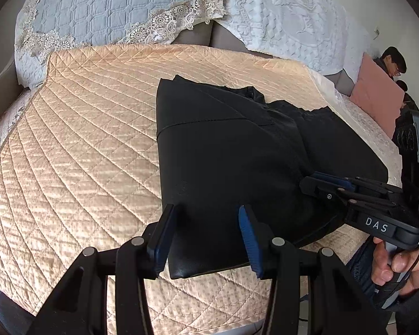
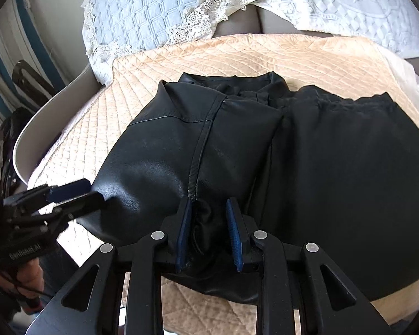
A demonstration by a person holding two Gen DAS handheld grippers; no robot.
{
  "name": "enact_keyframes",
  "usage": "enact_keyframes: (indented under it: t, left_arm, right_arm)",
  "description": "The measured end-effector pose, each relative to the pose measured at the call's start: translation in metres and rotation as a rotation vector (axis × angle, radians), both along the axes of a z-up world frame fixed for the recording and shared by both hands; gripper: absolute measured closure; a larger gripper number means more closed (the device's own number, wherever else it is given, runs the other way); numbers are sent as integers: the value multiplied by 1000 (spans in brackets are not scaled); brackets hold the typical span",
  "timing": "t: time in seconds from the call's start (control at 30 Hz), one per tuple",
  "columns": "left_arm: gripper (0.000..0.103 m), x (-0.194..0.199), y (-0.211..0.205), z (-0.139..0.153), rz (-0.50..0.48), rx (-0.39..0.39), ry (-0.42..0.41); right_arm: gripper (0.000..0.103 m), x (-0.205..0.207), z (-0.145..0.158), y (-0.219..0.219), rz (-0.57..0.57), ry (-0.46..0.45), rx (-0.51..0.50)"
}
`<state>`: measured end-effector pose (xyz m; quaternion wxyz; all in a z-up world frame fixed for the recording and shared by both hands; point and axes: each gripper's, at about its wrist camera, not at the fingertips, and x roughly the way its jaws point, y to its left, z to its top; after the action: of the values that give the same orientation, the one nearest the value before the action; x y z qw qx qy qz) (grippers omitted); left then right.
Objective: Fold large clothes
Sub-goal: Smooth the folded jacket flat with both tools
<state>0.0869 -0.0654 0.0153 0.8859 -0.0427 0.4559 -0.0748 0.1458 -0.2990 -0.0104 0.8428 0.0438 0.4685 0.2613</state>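
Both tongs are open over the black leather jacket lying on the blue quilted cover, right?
Not quite. The cover under the black leather jacket is peach-coloured, as the left wrist view shows; the blue quilted fabric lies behind it. Both the left tongs and right tongs are open over the jacket.

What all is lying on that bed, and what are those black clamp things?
black leather garment: one, black, partly folded, middle of the quilt
dark cloth garment: one, black, beside the leather one
quilt: one, peach, covering the bed
lace-trimmed pillows: two, pale blue and white, at the head
pink cushion: one, far corner
bystander: one, dark-haired, behind the cushion
left hand-held gripper: open, at the leather's near corner
right hand-held gripper: open, leather bunched between its fingers
person's hand: holding the right gripper's handle
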Motion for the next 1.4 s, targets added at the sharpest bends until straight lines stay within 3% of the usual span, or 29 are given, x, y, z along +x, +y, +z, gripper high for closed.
enact_keyframes:
  t: [0.23,0.37,0.47,0.63,0.77,0.93,1.23,1.4]
  left_arm:
    - [55,15,24,8,72,-15,-41]
    - [55,36,23,-2,66,-25,-29]
    - [55,44,14,-16,42,-67,15]
    - [55,44,3,-12,25,-48,6]
    - [56,49,13,2,35,-97,-26]
    - [55,64,7,-15,21,-34,6]
    - [56,25,4,3,5,44,-8]
    - [55,3,0,-10,-7,43,24]
  right_arm:
    - [77,10,25,5,4,-32,68]
    - [77,34,1,17,4,9,25]
    - [77,48,-13,4,-22,31,77]
    - [77,51,-6,4,-23,37,33]
    - [77,56,11,4,-49,-8,52]
    - [77,79,-21,9,-62,62,-8]
    - [77,11,14,-8,-32,7,45]
    - [75,-11,-4,-5,-8,23,-8]
